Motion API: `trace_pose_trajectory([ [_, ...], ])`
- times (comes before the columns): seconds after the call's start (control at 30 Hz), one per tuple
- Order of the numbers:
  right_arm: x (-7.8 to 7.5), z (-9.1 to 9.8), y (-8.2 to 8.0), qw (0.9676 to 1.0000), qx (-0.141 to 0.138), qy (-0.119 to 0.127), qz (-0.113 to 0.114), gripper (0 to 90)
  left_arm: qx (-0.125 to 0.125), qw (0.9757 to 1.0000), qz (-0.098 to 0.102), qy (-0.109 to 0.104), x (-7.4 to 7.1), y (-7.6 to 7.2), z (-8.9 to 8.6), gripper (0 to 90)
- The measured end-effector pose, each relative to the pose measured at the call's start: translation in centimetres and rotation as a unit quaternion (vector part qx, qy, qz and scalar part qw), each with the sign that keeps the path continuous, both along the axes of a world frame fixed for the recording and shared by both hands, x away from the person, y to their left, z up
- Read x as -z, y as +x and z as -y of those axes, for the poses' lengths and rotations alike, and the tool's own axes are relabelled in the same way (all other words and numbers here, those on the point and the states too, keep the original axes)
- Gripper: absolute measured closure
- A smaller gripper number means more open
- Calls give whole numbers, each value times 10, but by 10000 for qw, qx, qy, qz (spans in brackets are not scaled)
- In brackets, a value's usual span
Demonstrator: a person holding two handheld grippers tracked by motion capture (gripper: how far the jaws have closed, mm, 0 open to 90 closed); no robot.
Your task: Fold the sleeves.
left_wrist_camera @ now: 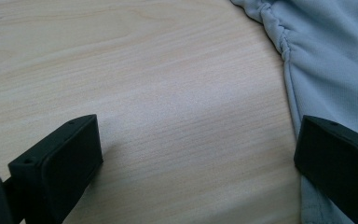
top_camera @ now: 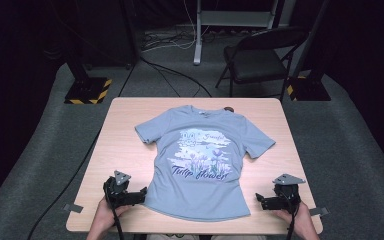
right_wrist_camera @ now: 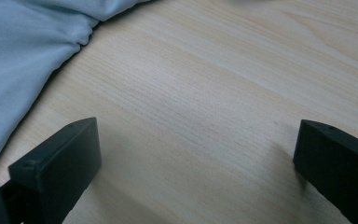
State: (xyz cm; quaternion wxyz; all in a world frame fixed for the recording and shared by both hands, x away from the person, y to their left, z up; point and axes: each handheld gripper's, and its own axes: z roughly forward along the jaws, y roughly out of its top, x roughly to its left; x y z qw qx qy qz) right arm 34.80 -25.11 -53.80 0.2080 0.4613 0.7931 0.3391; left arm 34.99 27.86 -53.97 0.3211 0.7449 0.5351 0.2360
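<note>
A grey-blue T-shirt [top_camera: 202,160] with a tulip print lies flat and face up on the wooden table [top_camera: 125,135], collar at the far side. My left gripper [top_camera: 139,195] rests on the table at the shirt's near left corner, open, jaws pointing toward the hem. In the left gripper view the shirt [left_wrist_camera: 335,60] lies along the right side, partly under the right jaw, with bare wood between the jaws. My right gripper [top_camera: 261,201] sits open just off the shirt's near right corner. Its own view has the shirt [right_wrist_camera: 23,51] at upper left, clear of both jaws.
A folding chair [top_camera: 260,55] stands on the grey floor beyond the table. Black stands with striped bases [top_camera: 87,90] flank the far corners, and cables run across the floor. Bare wood borders the shirt on both sides. A small dark object [top_camera: 228,108] sits near the collar.
</note>
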Motion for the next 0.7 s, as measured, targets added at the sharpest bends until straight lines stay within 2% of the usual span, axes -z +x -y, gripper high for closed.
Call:
trace_pose_trajectory([
  [0.07,-1,1,0,10000,-35,-25,-29,0,223,9997,-58,34,-1,1,-3,5],
  [0.13,-2,0,0,9999,-21,-40,-107,0,272,9996,-105,36,-2,3,-4,26],
  [0.2,-2,-1,0,9999,4,-50,-129,0,280,9995,-149,-48,-4,5,-7,35],
  [0.23,-2,-1,0,9999,21,-40,-138,0,340,9991,-189,-160,-5,5,-8,35],
  [0.3,-5,-2,3,9996,43,89,-249,0,401,9988,-166,-230,-8,8,-7,26],
  [0.33,-5,-2,3,9996,43,89,-249,0,401,9988,-166,-230,-8,8,-7,21],
  [0.37,-8,-3,4,9996,79,201,-194,9,454,9986,-146,-246,-10,11,-5,15],
  [0.53,-13,-10,7,9995,68,268,-177,14,526,9981,-91,-305,-15,17,1,3],
  [0.7,-15,-18,12,9996,69,227,-150,19,566,9978,-98,-320,-18,26,8,3],
])
